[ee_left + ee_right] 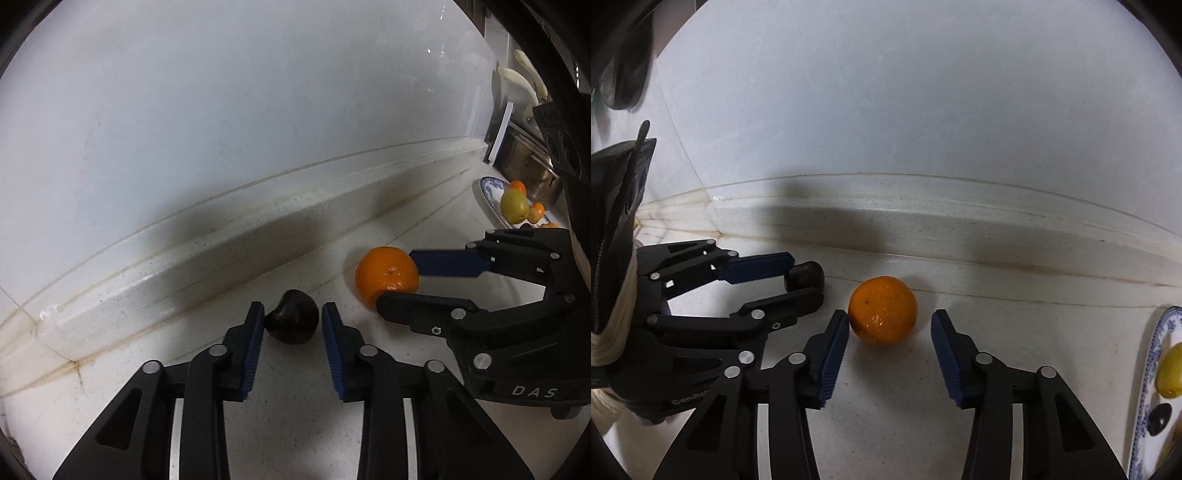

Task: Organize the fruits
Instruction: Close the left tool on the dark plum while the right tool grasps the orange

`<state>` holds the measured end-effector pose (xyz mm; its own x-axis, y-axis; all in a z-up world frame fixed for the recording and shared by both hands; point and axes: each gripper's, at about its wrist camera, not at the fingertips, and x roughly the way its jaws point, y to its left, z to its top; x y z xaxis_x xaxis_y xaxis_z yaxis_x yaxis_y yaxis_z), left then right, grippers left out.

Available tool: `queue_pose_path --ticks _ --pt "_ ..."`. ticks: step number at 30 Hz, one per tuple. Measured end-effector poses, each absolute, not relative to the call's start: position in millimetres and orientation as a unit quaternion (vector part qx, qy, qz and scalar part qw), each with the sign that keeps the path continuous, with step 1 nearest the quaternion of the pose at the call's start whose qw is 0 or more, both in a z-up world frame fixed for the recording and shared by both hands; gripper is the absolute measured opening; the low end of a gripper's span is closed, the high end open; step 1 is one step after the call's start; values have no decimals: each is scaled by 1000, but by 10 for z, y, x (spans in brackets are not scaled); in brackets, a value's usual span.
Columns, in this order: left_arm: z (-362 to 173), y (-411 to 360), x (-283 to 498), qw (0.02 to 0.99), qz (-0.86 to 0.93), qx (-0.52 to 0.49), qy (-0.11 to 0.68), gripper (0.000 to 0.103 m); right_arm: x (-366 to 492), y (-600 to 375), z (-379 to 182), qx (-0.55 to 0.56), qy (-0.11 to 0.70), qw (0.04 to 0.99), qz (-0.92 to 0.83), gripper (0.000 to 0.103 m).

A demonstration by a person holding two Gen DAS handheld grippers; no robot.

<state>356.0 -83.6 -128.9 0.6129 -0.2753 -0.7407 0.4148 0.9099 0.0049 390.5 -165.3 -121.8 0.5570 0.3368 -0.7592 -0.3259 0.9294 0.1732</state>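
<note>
A small dark fruit [292, 322] lies on the white counter between the tips of my left gripper [293, 314], which is open around it; the left pad looks close to or touching it. An orange [882, 309] sits on the counter between the tips of my right gripper [889, 319], open, with the left pad at its side. The orange [386, 276] and right gripper [399, 275] also show in the left wrist view, and the dark fruit [805, 275] and left gripper [798, 275] in the right wrist view.
A blue-and-white plate [491, 192] at the right holds a yellow-green fruit [514, 206] and small oranges; it shows in the right wrist view [1152, 373] with a yellow fruit and a dark fruit. A raised counter ledge [221, 254] and wall run behind the fruits.
</note>
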Motion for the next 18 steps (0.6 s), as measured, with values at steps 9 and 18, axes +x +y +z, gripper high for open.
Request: queue_pose_path --ticks 9,18 --pt "-1136 -743 3355 905 -172 88 379 29 3774 -1711 -1155 18 421 887 188 38" --pt "-936 -729 3013 914 -170 82 359 29 3472 -1822 -968 28 402 899 173 14"
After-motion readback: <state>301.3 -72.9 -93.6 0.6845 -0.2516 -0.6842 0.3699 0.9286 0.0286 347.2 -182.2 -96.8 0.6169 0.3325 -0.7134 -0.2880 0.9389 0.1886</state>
